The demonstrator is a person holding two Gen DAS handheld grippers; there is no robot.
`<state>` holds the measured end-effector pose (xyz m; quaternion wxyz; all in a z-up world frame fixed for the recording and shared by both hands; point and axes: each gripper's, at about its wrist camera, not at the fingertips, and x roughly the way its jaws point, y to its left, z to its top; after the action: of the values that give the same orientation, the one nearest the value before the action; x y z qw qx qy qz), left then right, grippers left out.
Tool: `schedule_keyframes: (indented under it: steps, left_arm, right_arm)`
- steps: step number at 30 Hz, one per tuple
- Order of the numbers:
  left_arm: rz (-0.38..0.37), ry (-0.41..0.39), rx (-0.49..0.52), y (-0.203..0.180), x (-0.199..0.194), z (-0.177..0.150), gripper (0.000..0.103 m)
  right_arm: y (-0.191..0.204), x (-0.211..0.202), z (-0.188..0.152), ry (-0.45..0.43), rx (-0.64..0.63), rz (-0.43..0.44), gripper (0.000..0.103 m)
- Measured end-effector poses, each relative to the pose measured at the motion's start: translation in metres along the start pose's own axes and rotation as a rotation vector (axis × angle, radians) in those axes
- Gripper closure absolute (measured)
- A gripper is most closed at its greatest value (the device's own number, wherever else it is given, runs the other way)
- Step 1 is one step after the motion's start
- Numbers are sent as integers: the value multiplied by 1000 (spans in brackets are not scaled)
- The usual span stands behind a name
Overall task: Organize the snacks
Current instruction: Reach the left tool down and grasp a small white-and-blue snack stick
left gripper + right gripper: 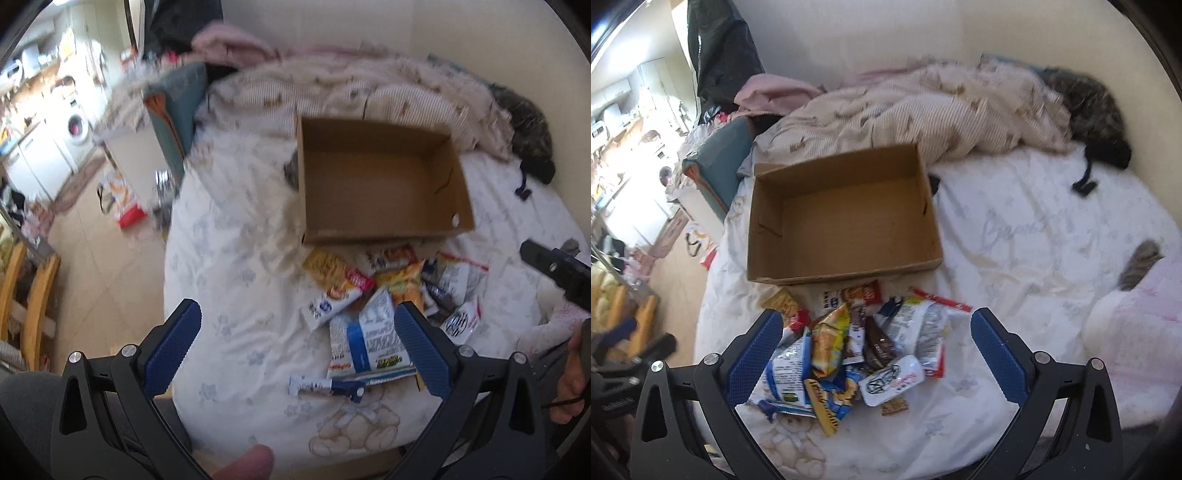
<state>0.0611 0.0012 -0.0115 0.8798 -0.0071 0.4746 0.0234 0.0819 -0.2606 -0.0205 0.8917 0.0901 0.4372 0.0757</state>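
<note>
The snack pile (849,350) lies loose on the bed sheet (1015,258), just in front of the empty cardboard box (842,221); nothing is boxed yet. Your right gripper (877,354) hangs over the pile, jaws wide apart, holding nothing. Your left gripper (299,350) is likewise spread and empty. Start with a top packet such as the white tin (890,380). Take one item per grasp; the overlapping wrappers will likely drag neighbours.

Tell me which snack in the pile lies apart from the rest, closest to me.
The slim blue-and-silver stick packet. It lies alone on the bedsheet at the pile's near edge, just below the white-and-blue bag, while the others overlap nearer the cardboard box.
</note>
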Motion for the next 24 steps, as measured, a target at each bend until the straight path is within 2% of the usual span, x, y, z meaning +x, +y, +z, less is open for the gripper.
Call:
schedule_keyframes:
  steps: [4, 6, 9, 13, 16, 20, 21, 22, 24]
  left_arm:
    - [-25, 161, -121, 20, 37, -3, 0]
    - [-31, 235, -188, 29, 56, -10, 1]
    - [-48, 355, -287, 37, 82, -27, 10]
    - [-97, 518, -444, 39, 109, -64, 22]
    - [-120, 591, -518, 33, 124, -86, 39]
    - [-140, 580, -613, 31, 137, -100, 47]
    - [-142, 585, -630, 29, 140, -102, 54]
    - [-145, 590, -636, 28, 141, -103, 68]
    - [-171, 608, -645, 22, 144, -107, 87]
  right_arm:
    - [-12, 20, -9, 28, 69, 16, 0]
    - [-16, 32, -15, 73, 93, -15, 0]
    - [-19, 33, -13, 77, 102, 6, 0]
    - [-18, 36, -11, 79, 76, -22, 0]
    - [-20, 38, -10, 92, 96, -3, 0]
    - [-19, 41, -9, 93, 99, 5, 0]
    - [-18, 42, -8, 95, 97, 5, 0]
    - [-18, 42, -8, 95, 95, 4, 0]
    - [-18, 43, -8, 96, 91, 0, 0]
